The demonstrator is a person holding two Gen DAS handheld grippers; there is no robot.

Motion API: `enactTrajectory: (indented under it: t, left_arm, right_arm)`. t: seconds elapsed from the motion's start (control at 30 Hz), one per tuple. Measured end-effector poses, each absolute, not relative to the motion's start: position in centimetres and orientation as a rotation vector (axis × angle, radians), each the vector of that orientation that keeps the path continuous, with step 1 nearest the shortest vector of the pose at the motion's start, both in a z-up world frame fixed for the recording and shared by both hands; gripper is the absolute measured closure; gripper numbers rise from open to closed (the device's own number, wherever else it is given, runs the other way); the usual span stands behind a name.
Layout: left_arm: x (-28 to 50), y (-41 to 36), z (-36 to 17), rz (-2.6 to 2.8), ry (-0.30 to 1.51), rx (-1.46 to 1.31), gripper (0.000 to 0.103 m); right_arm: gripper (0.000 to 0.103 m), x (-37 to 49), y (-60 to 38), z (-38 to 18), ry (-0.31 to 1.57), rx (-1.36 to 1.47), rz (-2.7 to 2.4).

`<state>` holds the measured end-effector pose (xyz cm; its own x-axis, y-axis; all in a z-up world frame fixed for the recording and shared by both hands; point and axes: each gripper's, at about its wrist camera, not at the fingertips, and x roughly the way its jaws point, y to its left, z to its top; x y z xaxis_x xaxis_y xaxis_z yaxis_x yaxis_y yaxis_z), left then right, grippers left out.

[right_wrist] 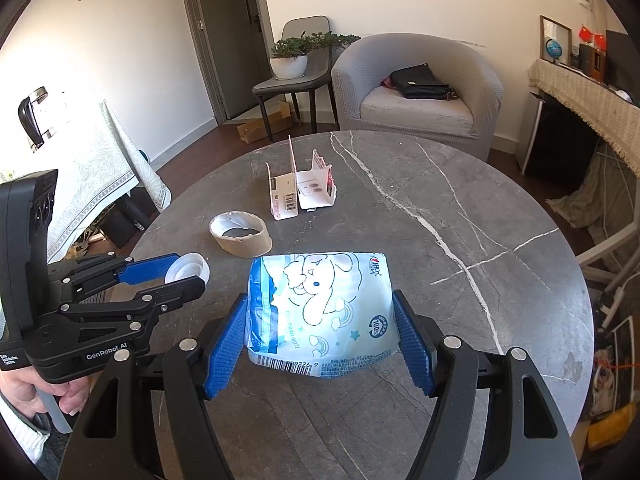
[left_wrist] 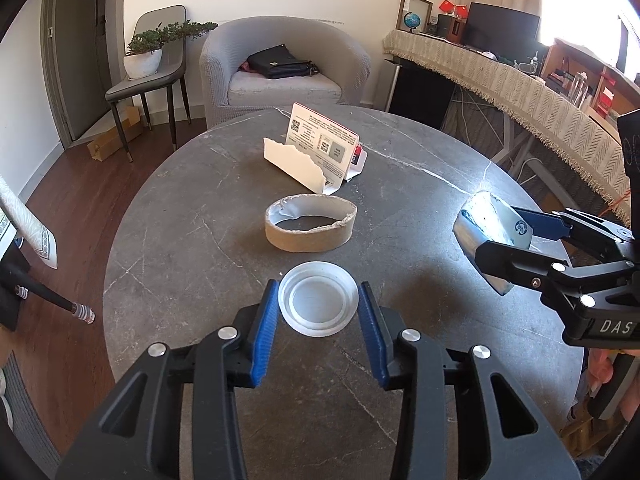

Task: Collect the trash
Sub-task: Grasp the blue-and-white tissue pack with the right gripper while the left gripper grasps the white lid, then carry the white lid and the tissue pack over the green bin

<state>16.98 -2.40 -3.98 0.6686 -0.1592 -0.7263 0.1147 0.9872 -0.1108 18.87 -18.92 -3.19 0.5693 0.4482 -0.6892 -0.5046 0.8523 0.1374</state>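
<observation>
On the round grey marble worktop (left_wrist: 192, 216), our view of the near edge is cut off by the black frames of both tongs. The torn white carton (left_wrist: 320, 152) stands at the far side, its print too small to read. The blue-and-white wet-wipe packet (right_wrist: 320, 312) sits clamped between our right tongs (right_wrist: 320, 336), the blue pads pressed on its two sides. The cardboard tape ring (left_wrist: 311, 223) lies near the middle, between carton and lid. Our left tongs (left_wrist: 318, 320) are apart, flanking the translucent plastic lid (left_wrist: 318, 305); whether the pads touch it we cannot tell.
</observation>
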Motion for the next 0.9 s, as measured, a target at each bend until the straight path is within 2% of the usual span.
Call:
enactTrajectory:
  t: [0.57, 0.9]
  left_arm:
    - [11.3, 5.6, -1.9, -0.090, 0.799, -0.145, 0.061]
    - [9.5, 9.3, -3.0, -0.053, 0.838, -0.198, 0.061]
  right_arm:
    - [0.033, 16.2, -11.1, -2.8, 0.772, -0.124, 0.670]
    - [0.033, 15.2, -7.3, -2.0, 0.753, -0.124, 0.749]
